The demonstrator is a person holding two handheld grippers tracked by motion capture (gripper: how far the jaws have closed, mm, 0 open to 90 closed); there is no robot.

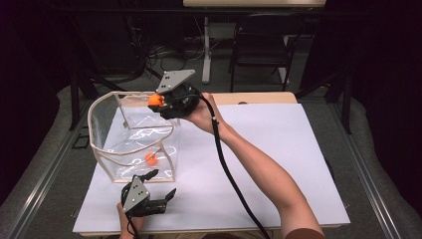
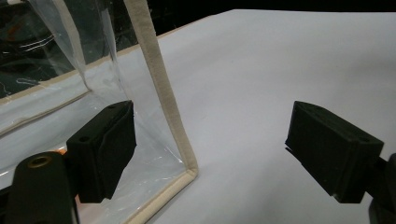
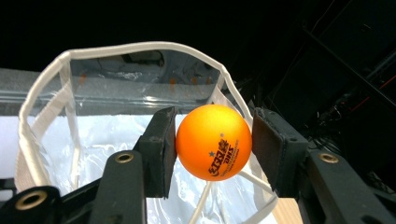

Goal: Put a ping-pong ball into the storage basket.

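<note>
1 ball (image 3: 214,141) clamped, second ball (image 1: 151,159) bagged

Two orange balls: one (image 1: 156,100) clamped in the right gripper (image 1: 160,103) over the bag's far rim, one (image 1: 151,159) lying inside the bag. One clear bag (image 1: 99,127) with pale trim. Two grippers, the left gripper (image 1: 163,184) standing wide open by the bag's near corner. One white sheet (image 1: 278,164) on the table. One dark chair (image 1: 261,45) beyond the table
</note>
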